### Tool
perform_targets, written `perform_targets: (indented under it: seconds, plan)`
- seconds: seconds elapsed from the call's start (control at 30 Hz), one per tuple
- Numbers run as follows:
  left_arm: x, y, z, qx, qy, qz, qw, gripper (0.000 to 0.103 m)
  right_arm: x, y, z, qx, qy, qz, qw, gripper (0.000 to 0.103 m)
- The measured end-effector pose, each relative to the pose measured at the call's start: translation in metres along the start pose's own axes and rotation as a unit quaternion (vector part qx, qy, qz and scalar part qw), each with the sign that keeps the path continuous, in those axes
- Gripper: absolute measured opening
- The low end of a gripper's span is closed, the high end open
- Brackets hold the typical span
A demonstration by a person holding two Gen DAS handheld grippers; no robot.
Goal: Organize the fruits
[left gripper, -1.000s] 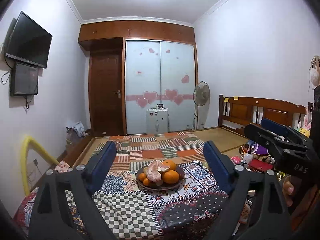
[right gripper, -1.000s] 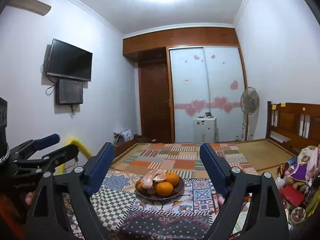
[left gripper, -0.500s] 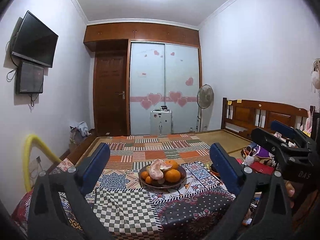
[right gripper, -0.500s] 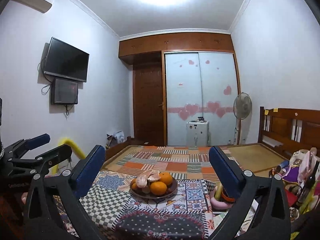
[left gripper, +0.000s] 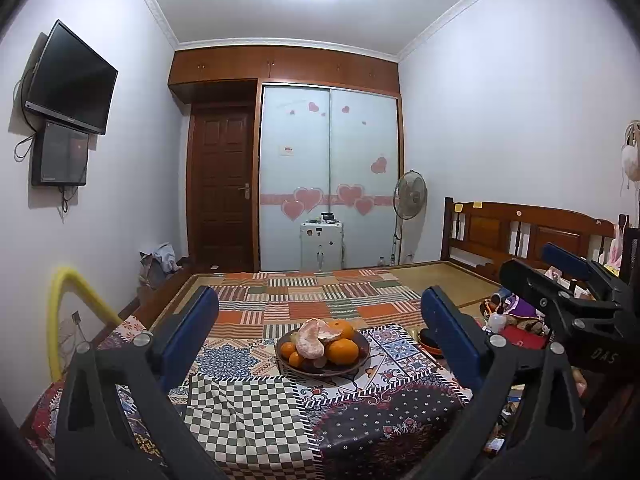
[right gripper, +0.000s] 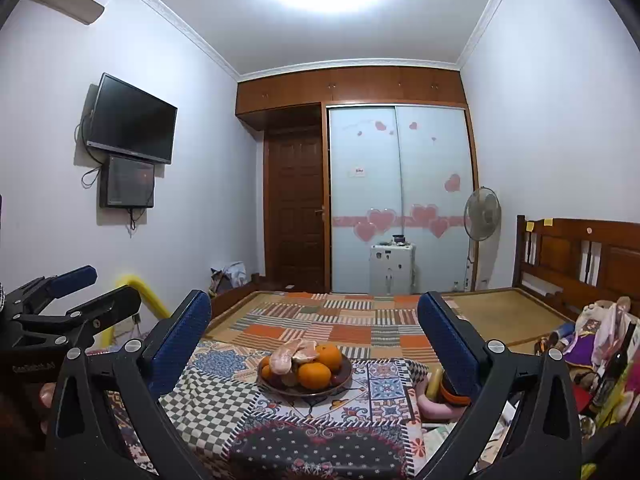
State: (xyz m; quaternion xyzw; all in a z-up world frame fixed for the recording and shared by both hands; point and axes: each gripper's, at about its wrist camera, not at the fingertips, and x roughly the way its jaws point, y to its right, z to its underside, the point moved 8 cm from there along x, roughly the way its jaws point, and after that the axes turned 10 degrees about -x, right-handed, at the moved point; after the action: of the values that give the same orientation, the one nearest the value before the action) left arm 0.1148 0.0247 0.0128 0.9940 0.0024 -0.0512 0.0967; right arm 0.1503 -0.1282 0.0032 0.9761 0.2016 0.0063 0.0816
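Note:
A dark fruit bowl [left gripper: 362, 354] sits on a patchwork cloth [left gripper: 248, 408] on the table. It holds several oranges [left gripper: 342, 351] and a peeled pomelo piece [left gripper: 314, 338]. The bowl shows in the right wrist view too [right gripper: 344, 370], with oranges [right gripper: 315, 375]. My left gripper [left gripper: 320, 320] is open and empty, well short of the bowl. My right gripper [right gripper: 314, 322] is open and empty, also short of it. The right gripper [left gripper: 568, 280] shows at the right of the left view; the left gripper [right gripper: 80, 292] at the left of the right view.
A bed with a striped patchwork mat [left gripper: 316, 296] lies behind the table. Toys and clutter [right gripper: 592, 340] pile at the right. A pink and yellow object [right gripper: 434, 396] lies by the cloth's right edge. A yellow tube [left gripper: 68, 308] stands left.
Both grippers have pulled back and tilted up a little; the bowl now sits lower and farther in both views. Both stay open.

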Motion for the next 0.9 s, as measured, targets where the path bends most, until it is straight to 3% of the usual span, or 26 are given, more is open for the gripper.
perform_targets:
  seconds: [0.9]
  plan:
    - [-0.0007,0.0036,-0.0008,-0.002,0.000,0.007,1.0000,0.103,-0.0019,0.0011,-0.0007,0.000,0.000,0.001,1.000,0.103]
